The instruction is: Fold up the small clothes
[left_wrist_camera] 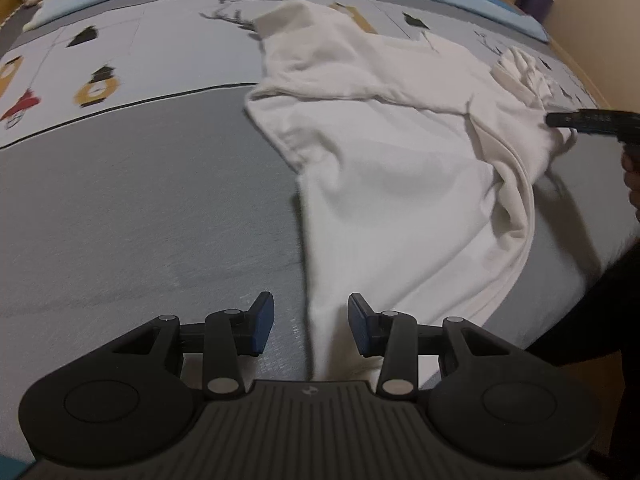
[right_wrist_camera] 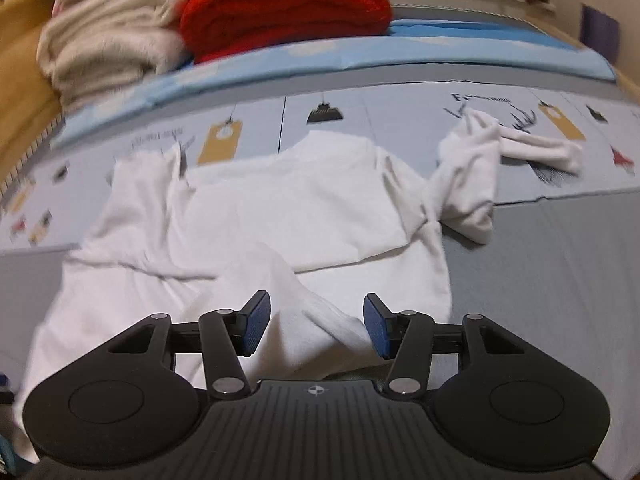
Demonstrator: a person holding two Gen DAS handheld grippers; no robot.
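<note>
My left tongs point(left_wrist_camera: 311, 330) stood partly open, their blue pads clear of the hem of the white shirt point(left_wrist_camera: 400, 200) that ran between them, so they gripped nothing. The right tongs point(right_wrist_camera: 316, 330) gaped wider over a raised fold near the shirt's lower edge, also gripping nothing. The shirt lay spread and rumpled on the grey bed cover point(left_wrist_camera: 140, 208), its collar toward the printed panel point(right_wrist_camera: 380, 120), one sleeve bunched at the side; a red blanket point(right_wrist_camera: 288, 8) and a cream one point(right_wrist_camera: 108, 36) sat beyond.
</note>
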